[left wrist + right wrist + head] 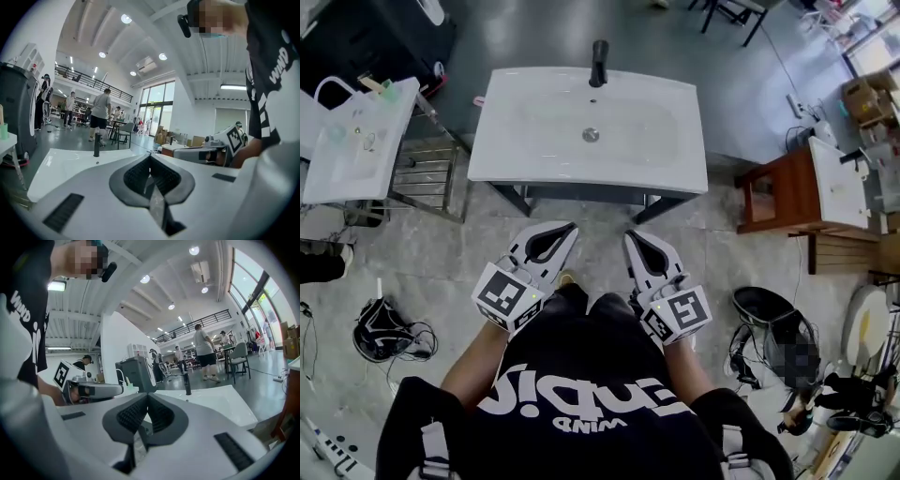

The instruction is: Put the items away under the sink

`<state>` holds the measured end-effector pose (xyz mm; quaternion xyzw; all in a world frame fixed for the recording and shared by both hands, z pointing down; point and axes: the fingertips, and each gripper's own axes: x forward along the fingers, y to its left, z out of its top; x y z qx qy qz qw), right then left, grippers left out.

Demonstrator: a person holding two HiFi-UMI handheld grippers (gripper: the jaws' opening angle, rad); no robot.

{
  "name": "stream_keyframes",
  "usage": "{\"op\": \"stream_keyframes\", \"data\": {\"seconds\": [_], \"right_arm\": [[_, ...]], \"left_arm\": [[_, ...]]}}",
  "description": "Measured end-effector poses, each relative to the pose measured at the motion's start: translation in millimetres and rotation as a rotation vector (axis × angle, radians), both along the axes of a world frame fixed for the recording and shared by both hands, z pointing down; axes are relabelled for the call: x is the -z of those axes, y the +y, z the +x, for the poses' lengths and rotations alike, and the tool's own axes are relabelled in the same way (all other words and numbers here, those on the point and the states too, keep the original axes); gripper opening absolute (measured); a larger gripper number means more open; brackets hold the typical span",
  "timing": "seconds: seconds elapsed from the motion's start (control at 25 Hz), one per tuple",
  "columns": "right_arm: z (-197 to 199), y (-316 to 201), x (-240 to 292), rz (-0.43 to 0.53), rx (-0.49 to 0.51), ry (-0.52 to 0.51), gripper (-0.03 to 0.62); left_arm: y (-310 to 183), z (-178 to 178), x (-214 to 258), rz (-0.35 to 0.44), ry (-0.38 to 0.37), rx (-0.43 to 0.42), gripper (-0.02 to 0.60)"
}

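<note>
The left gripper point(570, 226) and right gripper point(629, 234) are held side by side before the white sink point(514, 155), each with jaws pressed together.

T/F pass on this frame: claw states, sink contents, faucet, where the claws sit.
1. The left claw and right claw are both shut, with nothing between them. True.
2. The sink holds a bottle. False: only the drain shows in the basin.
3. The faucet is black and stands at the sink's far edge. True.
4. The left claw rests on the sink rim. False: it is held near the person's torso, short of the sink.
</note>
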<state>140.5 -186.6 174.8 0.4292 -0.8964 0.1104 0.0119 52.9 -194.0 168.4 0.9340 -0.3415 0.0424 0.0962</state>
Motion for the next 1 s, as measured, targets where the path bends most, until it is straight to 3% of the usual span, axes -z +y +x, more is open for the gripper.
{"op": "stream_keyframes", "data": {"seconds": [0.36, 1.0], "right_arm": [[19.5, -5.0, 16.9, 0.019, -0.038, -0.037, 0.018], [42.4, -32.0, 32.0, 0.089, -0.032, -0.016, 0.018]], "left_arm": [[-10.8, 20.5, 32.8, 0.040, 0.017, -0.028, 0.020], [-23.3, 31.4, 45.6, 0.094, 0.011, 0.051, 0.020]]}}
